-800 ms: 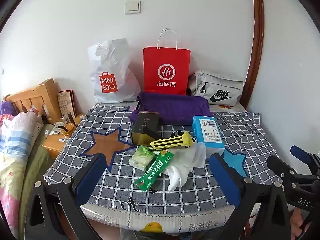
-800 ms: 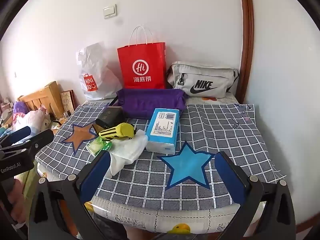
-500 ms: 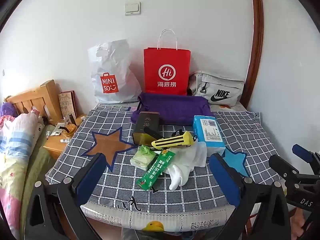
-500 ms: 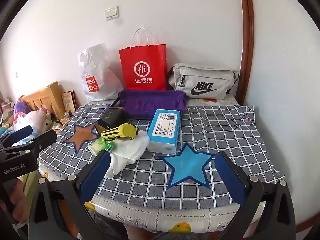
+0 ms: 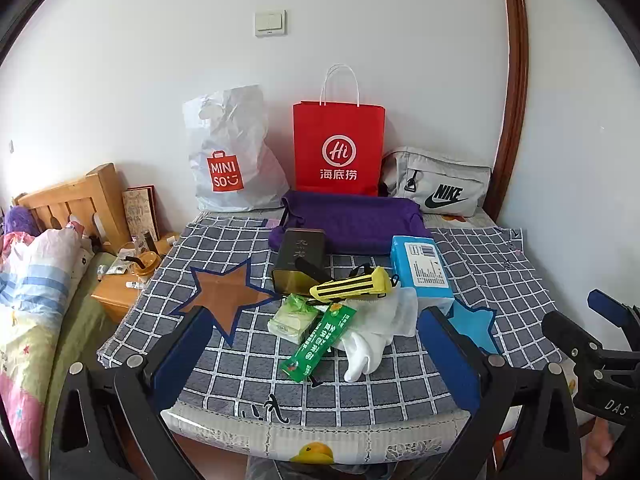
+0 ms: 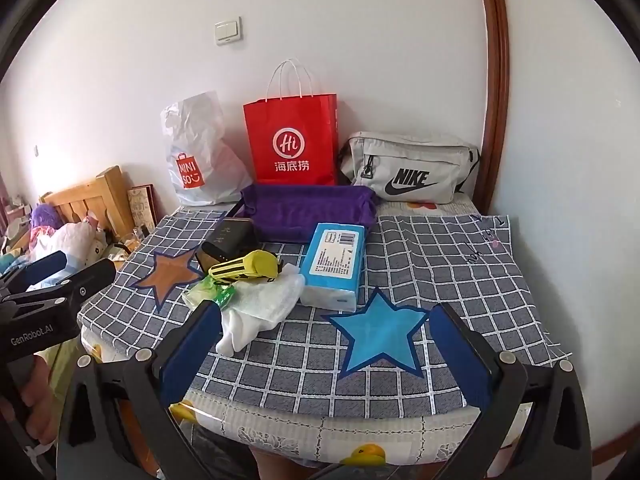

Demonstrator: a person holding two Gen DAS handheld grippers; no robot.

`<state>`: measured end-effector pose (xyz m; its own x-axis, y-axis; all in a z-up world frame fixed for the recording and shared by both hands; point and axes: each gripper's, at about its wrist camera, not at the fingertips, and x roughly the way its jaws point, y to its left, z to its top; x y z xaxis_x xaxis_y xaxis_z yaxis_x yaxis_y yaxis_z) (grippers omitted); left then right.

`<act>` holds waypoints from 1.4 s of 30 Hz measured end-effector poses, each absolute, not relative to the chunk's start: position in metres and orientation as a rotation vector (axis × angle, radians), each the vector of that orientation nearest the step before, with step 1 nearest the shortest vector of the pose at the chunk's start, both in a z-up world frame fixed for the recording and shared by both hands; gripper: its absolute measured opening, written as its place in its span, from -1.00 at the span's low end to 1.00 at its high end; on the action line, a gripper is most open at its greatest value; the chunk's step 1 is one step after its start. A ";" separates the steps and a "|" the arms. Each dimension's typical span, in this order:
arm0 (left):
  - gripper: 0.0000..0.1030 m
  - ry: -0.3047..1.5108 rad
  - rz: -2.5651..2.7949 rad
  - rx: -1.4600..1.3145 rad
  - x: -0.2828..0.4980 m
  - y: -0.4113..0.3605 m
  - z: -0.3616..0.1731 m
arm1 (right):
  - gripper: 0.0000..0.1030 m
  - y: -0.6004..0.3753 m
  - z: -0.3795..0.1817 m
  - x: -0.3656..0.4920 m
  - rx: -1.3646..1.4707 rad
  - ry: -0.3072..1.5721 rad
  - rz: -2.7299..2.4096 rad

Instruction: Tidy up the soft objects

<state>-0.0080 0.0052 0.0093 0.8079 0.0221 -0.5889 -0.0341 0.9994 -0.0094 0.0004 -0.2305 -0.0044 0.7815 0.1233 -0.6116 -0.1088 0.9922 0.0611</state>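
Note:
On a table with a grey checked cloth point(image 5: 500, 264) lies a heap: white gloves point(image 5: 376, 328), a small green tissue pack point(image 5: 292, 316), a green sachet point(image 5: 320, 340), a yellow striped item point(image 5: 352, 284), a dark box point(image 5: 300, 256) and a blue tissue pack point(image 5: 422, 272). Behind them sits a purple fabric bin point(image 5: 352, 220). My left gripper point(image 5: 316, 356) hangs open before the table's front edge, short of the heap. My right gripper point(image 6: 326, 348) is open too, over the blue star point(image 6: 380, 332), with the gloves point(image 6: 264, 300) and the blue tissue pack point(image 6: 334, 264) ahead to its left.
Against the wall stand a white Miniso bag point(image 5: 232, 160), a red paper bag point(image 5: 338, 148) and a grey Nike bag point(image 5: 436, 188). A wooden bedside stand point(image 5: 120, 292) and a bed point(image 5: 32, 280) lie left of the table. A wall closes the right side.
Both views have drifted only slightly. Nothing on the table has moved, and both grippers stay open.

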 end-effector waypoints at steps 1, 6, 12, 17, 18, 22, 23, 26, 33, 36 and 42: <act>1.00 0.628 0.029 -0.020 -0.009 0.006 0.010 | 0.99 -0.230 -0.004 0.000 0.023 0.660 0.127; 1.00 0.621 0.029 -0.021 -0.010 0.007 0.013 | 0.99 -0.230 -0.002 -0.002 0.022 0.651 0.132; 1.00 0.621 0.028 -0.019 -0.011 0.008 0.013 | 0.99 -0.230 -0.001 -0.002 0.023 0.646 0.136; 1.00 0.620 0.032 -0.017 -0.011 0.010 0.014 | 0.99 -0.227 0.000 -0.006 0.019 0.640 0.140; 1.00 0.619 0.031 -0.018 -0.011 0.011 0.015 | 0.99 -0.226 0.000 -0.006 0.018 0.640 0.141; 1.00 0.619 0.032 -0.018 -0.011 0.011 0.015 | 0.99 -0.224 0.002 -0.007 0.016 0.636 0.145; 1.00 0.619 0.032 -0.019 -0.010 0.011 0.015 | 0.99 -0.224 0.002 -0.008 0.015 0.634 0.145; 1.00 0.619 0.030 -0.018 -0.012 0.010 0.014 | 0.99 -0.223 0.004 -0.009 0.014 0.630 0.147; 1.00 0.621 0.032 -0.021 -0.012 0.015 0.016 | 0.99 -0.223 0.004 -0.010 0.013 0.627 0.149; 1.00 0.619 0.032 -0.022 -0.012 0.015 0.015 | 0.99 -0.221 0.005 -0.011 0.008 0.625 0.151; 1.00 0.621 0.034 -0.025 -0.014 0.016 0.014 | 0.99 -0.220 0.005 -0.012 0.007 0.623 0.151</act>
